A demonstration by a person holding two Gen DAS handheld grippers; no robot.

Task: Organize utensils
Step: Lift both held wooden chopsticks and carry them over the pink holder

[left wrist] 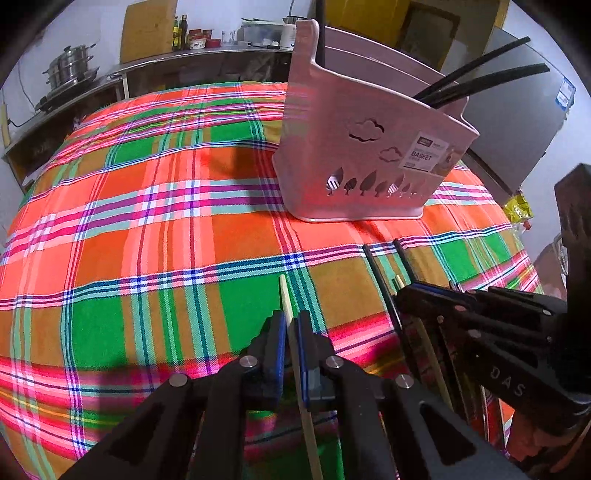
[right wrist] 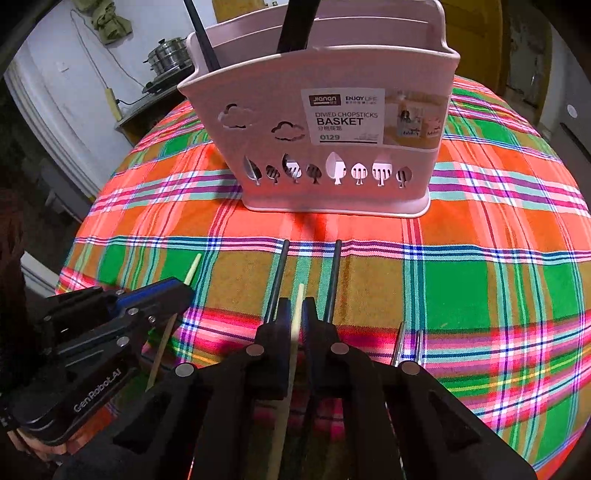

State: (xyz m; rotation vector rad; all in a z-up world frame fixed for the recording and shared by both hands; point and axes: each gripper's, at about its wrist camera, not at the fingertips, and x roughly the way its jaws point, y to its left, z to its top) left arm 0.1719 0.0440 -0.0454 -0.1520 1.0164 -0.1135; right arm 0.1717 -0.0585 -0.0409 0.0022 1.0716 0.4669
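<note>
A pink divided chopstick basket [left wrist: 369, 155] [right wrist: 332, 177] stands upright on the plaid tablecloth, with black chopsticks [left wrist: 480, 77] leaning out of it. In the left wrist view my left gripper [left wrist: 290, 326] is shut on a pale wooden chopstick [left wrist: 284, 295] whose tip pokes out past the fingers. My right gripper [right wrist: 296, 314] is shut on a second wooden chopstick [right wrist: 299, 299]. Two black chopsticks [right wrist: 279, 273] lie on the cloth on either side of it, pointing at the basket. Each gripper shows in the other's view: the left gripper [right wrist: 181, 290] and the right gripper [left wrist: 402, 293].
Two thin metal utensil handles [right wrist: 400, 343] lie on the cloth right of my right gripper. Behind the round table [left wrist: 147, 221] runs a counter with steel pots [left wrist: 70, 66] and bottles [left wrist: 179, 33]. A grey fridge [left wrist: 517, 122] stands at the right.
</note>
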